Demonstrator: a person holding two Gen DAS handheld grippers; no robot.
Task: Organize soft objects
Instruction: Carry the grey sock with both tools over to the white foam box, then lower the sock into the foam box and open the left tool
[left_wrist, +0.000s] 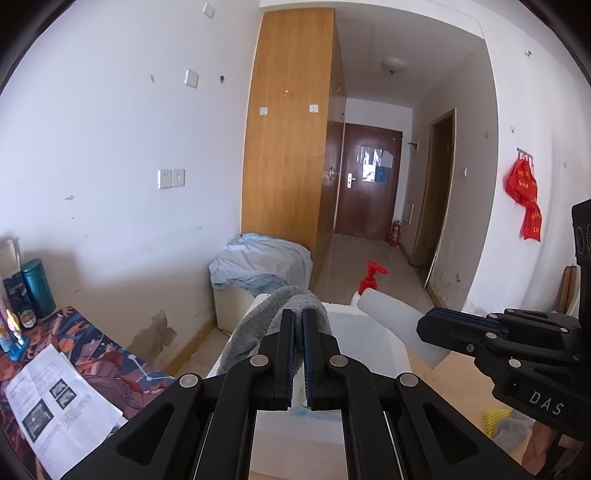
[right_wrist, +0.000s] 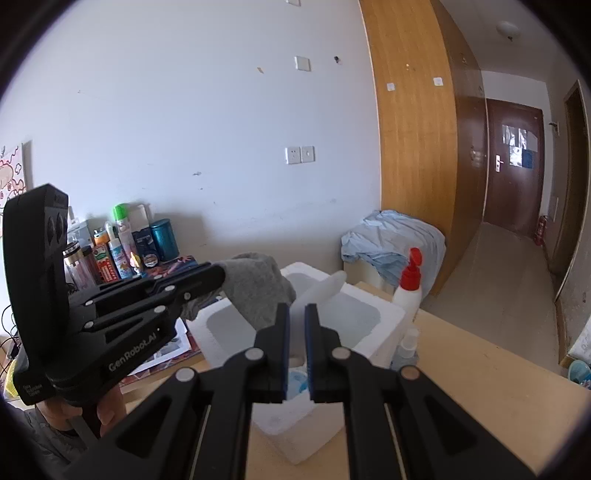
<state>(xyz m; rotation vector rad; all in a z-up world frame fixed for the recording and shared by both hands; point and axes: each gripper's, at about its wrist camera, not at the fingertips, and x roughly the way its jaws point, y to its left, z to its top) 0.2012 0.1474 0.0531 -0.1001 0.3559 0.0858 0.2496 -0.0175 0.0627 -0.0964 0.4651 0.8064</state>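
Pale wooden surface (right_wrist: 480, 369) by a white wall, one white foam box (right_wrist: 388, 314) on it. Over the box: one grey cloth (left_wrist: 258, 317) pinched in the left tool (left_wrist: 298, 314), one white soft piece (right_wrist: 321, 288) pinched in the right tool (right_wrist: 297, 310). Neither dropped in yet, seemingly; one more grey cloth (left_wrist: 513, 428) beside one yellow item (left_wrist: 493, 419) left on the surface.

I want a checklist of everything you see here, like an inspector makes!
Surface: light wooden table, partly under a colourful printed mat.
Job's things: grey cloth and translucent white plastic piece held over the white foam box.
Clutter: red-pump bottle, small spray bottle, bottles and cans, paper sheet.
Grippers: left gripper shut on the cloth; right gripper shut on the plastic piece.
Cables: dark wires at the far left edge.
Surroundings: wooden wardrobe, hallway door, blue sheet heap.
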